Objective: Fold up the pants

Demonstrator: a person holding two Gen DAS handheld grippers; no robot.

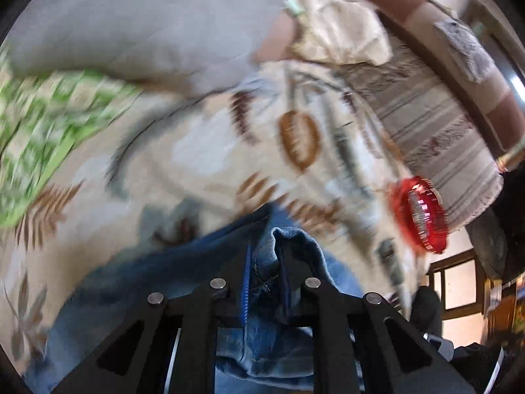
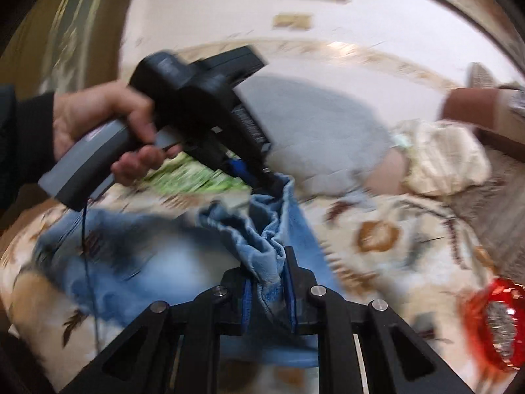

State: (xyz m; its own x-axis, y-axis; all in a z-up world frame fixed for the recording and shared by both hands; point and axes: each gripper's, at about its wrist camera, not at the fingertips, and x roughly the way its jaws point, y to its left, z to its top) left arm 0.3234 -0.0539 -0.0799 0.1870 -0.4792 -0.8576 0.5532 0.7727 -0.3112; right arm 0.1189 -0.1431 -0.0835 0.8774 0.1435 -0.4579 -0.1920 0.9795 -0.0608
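Note:
Blue denim pants lie on a bed with a leaf-print bedspread. My left gripper is shut on a bunched edge of the pants. In the right wrist view my right gripper is shut on another bunched edge of the pants. The left gripper, held in a hand, pinches the same fabric just beyond, and the denim stretches between the two. The rest of the pants trails down to the left on the bed. Both views are motion-blurred.
A person in grey lies across the far side of the bed. A green patterned cloth is at left. A red glittery round object rests on the bedspread at right. A striped cushion and brown headboard are beyond.

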